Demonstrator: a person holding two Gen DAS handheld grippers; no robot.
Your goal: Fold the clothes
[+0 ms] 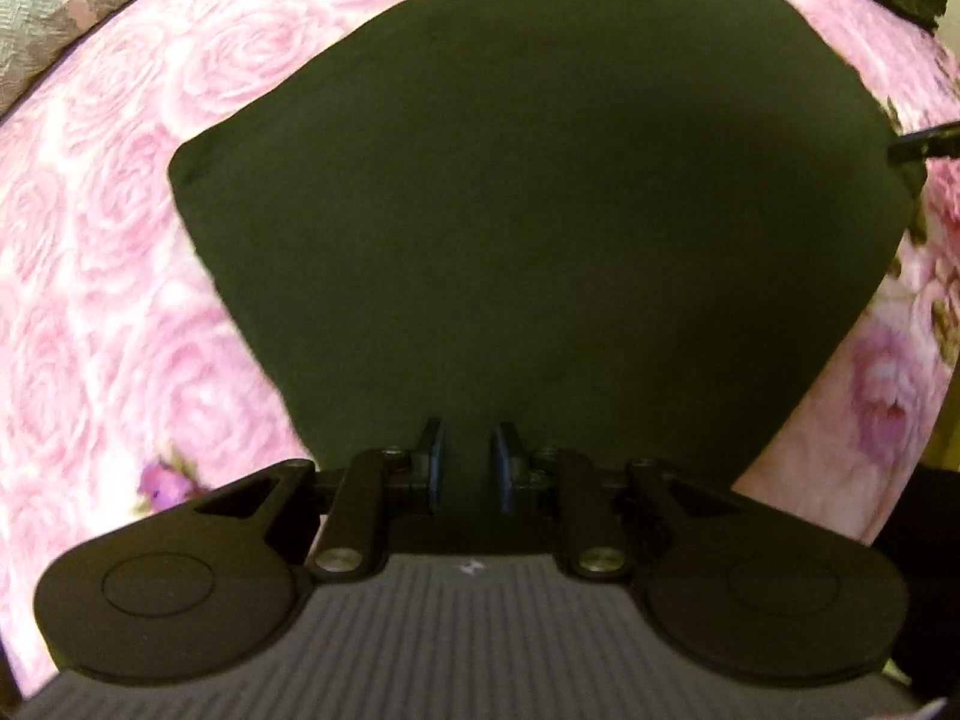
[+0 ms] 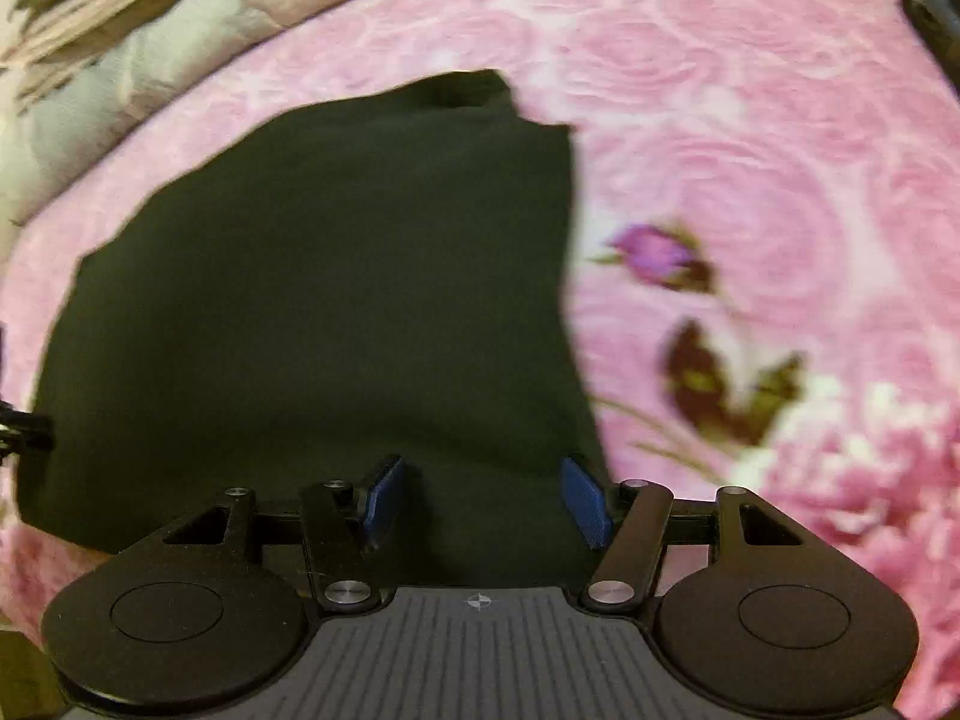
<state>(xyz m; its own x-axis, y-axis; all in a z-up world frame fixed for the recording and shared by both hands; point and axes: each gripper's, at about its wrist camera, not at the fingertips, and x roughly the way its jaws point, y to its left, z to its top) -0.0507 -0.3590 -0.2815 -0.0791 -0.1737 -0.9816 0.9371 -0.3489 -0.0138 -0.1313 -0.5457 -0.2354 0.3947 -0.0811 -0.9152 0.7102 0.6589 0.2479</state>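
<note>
A dark green garment [image 1: 540, 210] lies folded and flat on a pink rose-print bedspread [image 1: 108, 276]. My left gripper [image 1: 468, 438] points down over the garment's near edge. Its blue pads [image 1: 437, 468] stand a narrow gap apart, and I see no cloth pinched between them. In the right wrist view the same garment [image 2: 330, 300] fills the left half of the view. My right gripper [image 2: 483, 474] hovers open over the garment's near right corner with nothing between its blue pads [image 2: 384, 498]. The right gripper's fingertip [image 1: 924, 147] shows at the right edge of the left wrist view.
The bedspread [image 2: 750, 150] stretches away to the right of the garment, with a printed purple bud [image 2: 654, 252]. Crumpled beige bedding [image 2: 120, 48] is piled at the far left. A grey checked cloth [image 1: 54, 6] lies at the far left corner.
</note>
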